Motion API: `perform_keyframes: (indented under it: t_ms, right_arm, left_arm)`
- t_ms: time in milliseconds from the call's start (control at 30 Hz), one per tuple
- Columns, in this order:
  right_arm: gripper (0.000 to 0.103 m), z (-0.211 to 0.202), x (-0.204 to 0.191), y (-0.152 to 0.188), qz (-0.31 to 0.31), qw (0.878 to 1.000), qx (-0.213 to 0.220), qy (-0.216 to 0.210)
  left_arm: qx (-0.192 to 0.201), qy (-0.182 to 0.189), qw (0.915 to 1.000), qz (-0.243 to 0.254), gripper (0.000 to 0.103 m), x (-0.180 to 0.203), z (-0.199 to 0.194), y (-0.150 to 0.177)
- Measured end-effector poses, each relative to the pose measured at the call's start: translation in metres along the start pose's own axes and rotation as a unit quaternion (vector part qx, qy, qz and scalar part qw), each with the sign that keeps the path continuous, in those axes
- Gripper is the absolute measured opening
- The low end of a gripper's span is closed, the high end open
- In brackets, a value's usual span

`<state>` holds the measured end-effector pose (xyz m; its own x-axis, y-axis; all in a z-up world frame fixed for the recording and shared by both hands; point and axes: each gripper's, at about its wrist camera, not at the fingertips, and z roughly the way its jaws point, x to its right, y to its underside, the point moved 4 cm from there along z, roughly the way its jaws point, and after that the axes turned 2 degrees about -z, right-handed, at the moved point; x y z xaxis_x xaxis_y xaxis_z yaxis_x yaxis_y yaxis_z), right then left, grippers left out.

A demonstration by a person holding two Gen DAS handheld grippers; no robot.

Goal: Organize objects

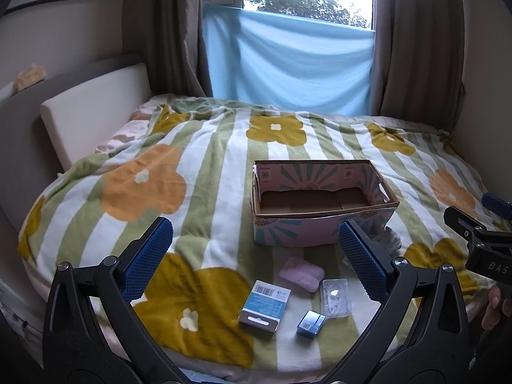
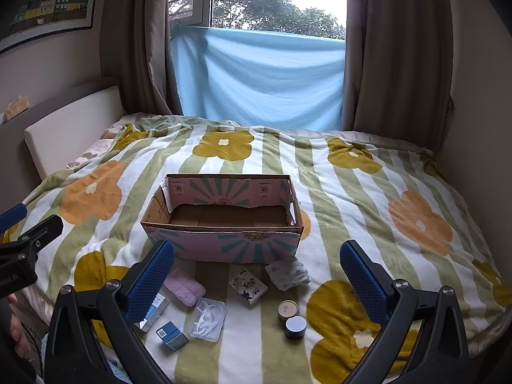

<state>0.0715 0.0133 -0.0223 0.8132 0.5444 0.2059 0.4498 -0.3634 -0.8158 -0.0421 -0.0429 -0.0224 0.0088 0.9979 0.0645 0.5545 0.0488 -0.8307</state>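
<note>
Both claws hung wide open and empty above the blanket (image 2: pixel 336 192): the left gripper (image 1: pixel 252 256) and right gripper (image 2: pixel 256 275) touched nothing. The cardboard box (image 2: pixel 224 243) sat mid-bed, opening upward, long axis left-to-right, small items just before it.

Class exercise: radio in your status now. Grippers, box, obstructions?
Left gripper open, right gripper open, both empty. Cardboard box empty on the blanket; small items loose before it. Nothing blocking.
</note>
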Motion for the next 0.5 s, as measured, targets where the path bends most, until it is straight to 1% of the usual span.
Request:
perform_keyframes:
  t_ms: [67,233,400,500]
  right_arm:
    - [0.102,0.003,0.006,-0.001,0.002,1.000,-0.003,0.004]
    - [0.102,0.017,0.020,0.004,0.012,1.000,-0.017,0.008]
    - [0.102,0.037,0.031,0.024,0.012,0.999,-0.046,0.016]
    - [0.102,0.052,0.038,0.038,0.016,0.997,-0.068,0.020]
  left_arm:
    - [-0.006,-0.002,1.0000,-0.002,0.103,-0.005,0.004,0.000]
    - [-0.033,0.020,0.9992,-0.008,0.103,-0.012,0.021,0.012]
    - [-0.076,0.001,0.9971,0.011,0.103,-0.017,0.052,0.039]
    - [-0.110,0.001,0.9937,0.022,0.103,-0.018,0.075,0.061]
